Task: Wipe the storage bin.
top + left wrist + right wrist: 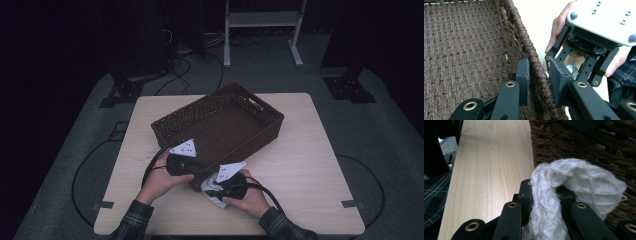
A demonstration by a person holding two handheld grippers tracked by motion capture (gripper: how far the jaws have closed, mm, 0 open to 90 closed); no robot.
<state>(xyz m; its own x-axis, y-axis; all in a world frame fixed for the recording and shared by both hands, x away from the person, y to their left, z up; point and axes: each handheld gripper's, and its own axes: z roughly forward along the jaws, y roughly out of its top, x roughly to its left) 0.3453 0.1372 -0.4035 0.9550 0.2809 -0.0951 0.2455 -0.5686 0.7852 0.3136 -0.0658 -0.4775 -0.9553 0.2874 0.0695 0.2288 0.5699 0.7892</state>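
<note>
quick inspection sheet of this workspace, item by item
surface: light wood table, bare around the basket
job's things: dark woven basket set at an angle, inside looks bare; white cloth bunched just outside its near wall
clutter: nothing seen
grippers: left gripper shut on the basket's near rim, one jaw inside, one outside; right gripper shut on the white cloth, low by the table
cables: black cables trail from both grippers; more on the floor behind the table
surroundings: dark room, grey floor, white frame at the back, black stands near the far corners
</note>
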